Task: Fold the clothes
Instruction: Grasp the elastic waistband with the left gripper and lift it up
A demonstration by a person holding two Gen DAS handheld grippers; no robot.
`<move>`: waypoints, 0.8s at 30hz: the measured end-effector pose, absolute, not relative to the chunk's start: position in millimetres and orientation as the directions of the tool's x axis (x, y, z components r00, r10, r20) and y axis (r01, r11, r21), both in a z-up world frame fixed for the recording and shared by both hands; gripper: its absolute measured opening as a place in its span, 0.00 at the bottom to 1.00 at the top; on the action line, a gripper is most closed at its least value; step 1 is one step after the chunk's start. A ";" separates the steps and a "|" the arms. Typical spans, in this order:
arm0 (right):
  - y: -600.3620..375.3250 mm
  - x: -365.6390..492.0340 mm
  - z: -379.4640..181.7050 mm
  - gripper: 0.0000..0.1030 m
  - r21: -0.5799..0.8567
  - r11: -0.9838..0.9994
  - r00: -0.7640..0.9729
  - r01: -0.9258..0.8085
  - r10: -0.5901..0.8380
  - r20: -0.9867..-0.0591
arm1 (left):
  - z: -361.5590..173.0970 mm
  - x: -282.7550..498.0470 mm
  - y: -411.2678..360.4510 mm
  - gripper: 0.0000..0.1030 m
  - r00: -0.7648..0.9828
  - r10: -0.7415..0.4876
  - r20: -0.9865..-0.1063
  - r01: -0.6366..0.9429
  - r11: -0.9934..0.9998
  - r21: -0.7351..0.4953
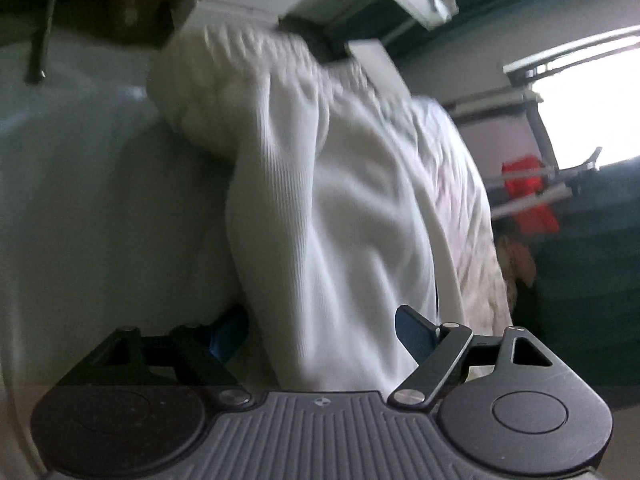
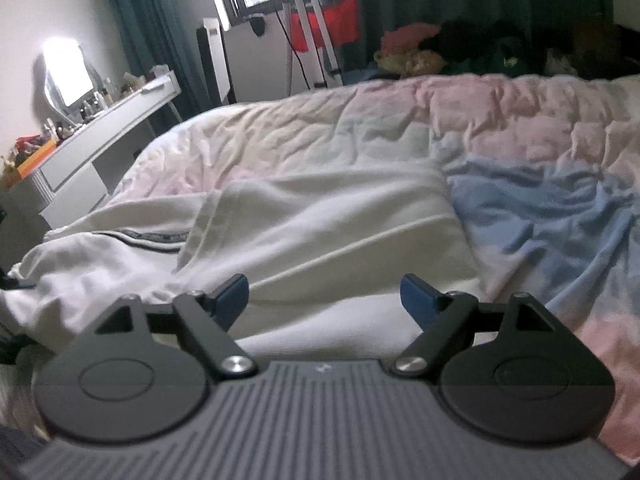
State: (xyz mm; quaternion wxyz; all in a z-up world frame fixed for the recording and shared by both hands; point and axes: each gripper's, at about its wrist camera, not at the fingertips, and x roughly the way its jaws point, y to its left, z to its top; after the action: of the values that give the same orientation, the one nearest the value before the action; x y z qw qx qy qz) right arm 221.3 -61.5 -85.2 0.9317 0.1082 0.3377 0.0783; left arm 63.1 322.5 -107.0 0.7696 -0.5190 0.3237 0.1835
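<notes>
In the left wrist view a white ribbed knit garment (image 1: 344,184) hangs bunched in front of the tilted camera and runs down between the blue pads (image 1: 416,336) of my left gripper (image 1: 320,332). The jaws stand wide apart with the cloth between them; no pinch shows. In the right wrist view a white garment with a dark-trimmed edge (image 2: 280,236) lies spread on the bed. My right gripper (image 2: 324,300) hovers low over it, jaws wide open and empty.
A pastel pink, blue and cream quilt (image 2: 520,168) covers the bed. A white dressing table (image 2: 100,140) with a mirror and bottles stands at the left. A metal stand (image 2: 312,28) with red cloth and a clothes pile (image 2: 460,48) lie beyond the bed.
</notes>
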 end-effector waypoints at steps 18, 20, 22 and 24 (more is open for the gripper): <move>-55.2 230.1 -97.8 0.82 0.203 0.977 0.735 -0.064 0.183 -0.653 | -104.3 98.8 352.0 0.61 0.746 0.182 -0.641 -0.663 0.297 -0.688; -57.4 230.5 -100.3 0.82 0.184 0.982 0.732 -0.037 0.152 -0.664 | -103.9 99.5 355.6 0.56 0.744 0.197 -0.639 -0.667 0.290 -0.687; -60.0 230.8 -102.7 0.82 0.177 0.984 0.729 -0.021 0.137 -0.671 | -103.3 102.3 357.5 0.53 0.736 0.213 -0.643 -0.676 0.295 -0.675; -61.6 230.9 -105.3 0.82 0.173 0.985 0.727 -0.016 0.131 -0.674 | -101.3 102.5 359.3 0.49 0.726 0.233 -0.648 -0.686 0.308 -0.658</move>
State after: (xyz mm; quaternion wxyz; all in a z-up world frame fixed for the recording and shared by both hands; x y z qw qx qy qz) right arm 230.9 -61.6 -105.3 0.9259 0.0778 0.3675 0.0396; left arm 102.5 359.3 -101.3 0.7774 -0.5084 0.2232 0.2955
